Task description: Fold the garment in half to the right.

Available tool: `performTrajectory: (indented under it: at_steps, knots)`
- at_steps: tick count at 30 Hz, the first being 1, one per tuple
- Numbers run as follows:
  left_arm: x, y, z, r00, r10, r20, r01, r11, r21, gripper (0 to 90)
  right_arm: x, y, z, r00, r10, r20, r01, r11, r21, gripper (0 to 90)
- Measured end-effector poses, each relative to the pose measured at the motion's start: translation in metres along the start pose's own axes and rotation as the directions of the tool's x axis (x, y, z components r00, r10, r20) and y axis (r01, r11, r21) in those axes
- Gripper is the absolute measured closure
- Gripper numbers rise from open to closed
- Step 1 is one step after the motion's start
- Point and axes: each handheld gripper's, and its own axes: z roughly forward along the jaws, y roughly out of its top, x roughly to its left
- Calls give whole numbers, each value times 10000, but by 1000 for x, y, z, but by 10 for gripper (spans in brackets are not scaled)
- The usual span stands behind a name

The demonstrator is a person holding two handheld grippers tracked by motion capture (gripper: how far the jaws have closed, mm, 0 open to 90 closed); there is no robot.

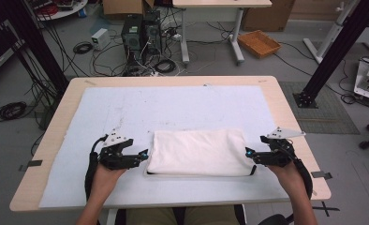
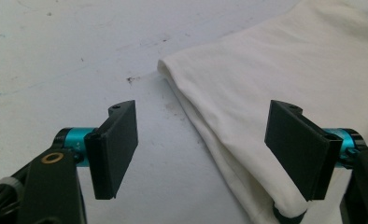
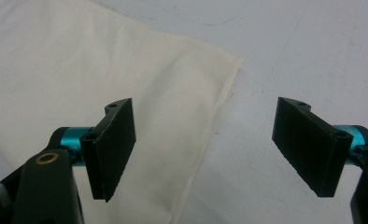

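Lying flat near the front middle of the table [image 1: 285, 101], on a pale mat [image 1: 126, 108], is a folded white cloth [image 1: 199, 152]. The left gripper [image 1: 145, 153] sits just off the cloth's left edge, held low in the left hand [image 1: 105, 176] with its tips pointing inward; its jaws stand wide apart, the cloth's edge running between them and nothing clamped. The right gripper [image 1: 249, 152] mirrors it at the right edge, held by the right hand [image 1: 288, 176], jaws likewise spread wide, straddling the cloth's side edge without pinching it.
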Motion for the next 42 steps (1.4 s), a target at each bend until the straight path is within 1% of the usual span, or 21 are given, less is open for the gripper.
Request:
performTrajectory:
  at_steps: [2, 4, 7, 8, 10, 12, 13, 16, 20, 21, 22, 23, 24, 26, 30, 33, 35, 36, 38, 40, 42]
  knots:
    - [-2, 0, 2, 9994, -309, 155, 307, 9994, 129, 256, 0, -1, 0, 10000, -87, -30, 87, 10000, -22, 213]
    - [-7, 0, 4, 9996, -278, 103, 275, 9993, 235, 256, 1, 0, 0, 9998, -166, -67, 165, 9999, -30, 213]
    - [-14, -1, 8, 10000, -53, -9, 53, 9981, 609, 256, 3, 0, 1, 9999, -89, -67, 88, 9999, -136, 213]
    - [-16, -2, 10, 10000, 33, -6, -33, 9964, 842, 265, 4, 0, 1, 9999, -112, -78, 110, 9998, -167, 213]
    - [-20, -5, 14, 9999, 155, 77, -163, 9920, 1253, 413, 6, 1, 1, 9998, -129, -120, 127, 9998, -182, 213]
    - [-23, -7, 18, 9998, 220, 11, -219, 9859, 1658, 420, 8, 2, 2, 9996, -230, -145, 227, 9996, -170, 213]
    - [-24, -8, 19, 9995, 306, -4, -300, 9839, 1760, 420, 9, 2, 3, 9995, -280, -158, 277, 9995, -145, 213]
    - [-28, -9, 20, 9996, 260, -82, -238, 9793, 2008, 420, 10, 2, 4, 9994, -288, -189, 286, 9995, -94, 213]
    - [-35, -17, 21, 9985, 391, -371, -284, 9666, 2547, 421, 12, 3, 7, 9990, -367, -267, 365, 9993, -54, 213]
    - [-35, -19, 21, 9989, 368, -291, -280, 9651, 2603, 457, 13, 3, 8, 9988, -389, -304, 389, 9992, -9, 213]
    - [-36, -20, 20, 9994, 275, -198, -217, 9676, 2516, 523, 14, 3, 8, 9984, -441, -347, 440, 9990, -15, 213]
    - [-36, -21, 21, 9995, 241, -203, -183, 9683, 2490, 560, 15, 4, 9, 9983, -444, -372, 445, 9990, 16, 213]
    - [-37, -22, 22, 9990, 309, -329, -219, 9696, 2435, 584, 16, 5, 9, 9979, -513, -397, 514, 9987, 11, 213]
    - [-38, -22, 22, 9985, 356, -426, -243, 9702, 2413, 609, 19, 7, 10, 9975, -571, -424, 571, 9984, -15, 213]
    - [-31, -24, 20, 9994, -116, -333, 187, 9749, 2218, 693, 27, 14, 11, 9943, -882, -592, 878, 9961, -106, 213]
    - [-31, -25, 20, 9992, -181, -358, 254, 9763, 2151, 705, 36, 22, 14, 9921, -1056, -670, 1048, 9944, -162, 213]
    - [-32, -24, 20, 9990, -199, -388, 279, 9757, 2172, 717, 40, 31, 18, 9908, -1161, -697, 1145, 9930, -274, 213]
    - [-33, -24, 20, 9988, -321, -374, 394, 9757, 2154, 727, 43, 37, 21, 9904, -1178, -721, 1156, 9927, -340, 213]
    - [-33, -24, 20, 9983, -578, -126, 591, 9733, 2216, 822, 50, 51, 27, 9873, -1381, -787, 1361, 9902, -306, 211]
    - [-35, -24, 20, 9977, -658, -170, 680, 9722, 2243, 837, 59, 69, 37, 9819, -1691, -856, 1670, 9855, -306, 210]
    - [-35, -24, 20, 9974, -706, -161, 724, 9722, 2227, 838, 65, 83, 45, 9783, -1825, -981, 1800, 9831, -340, 211]
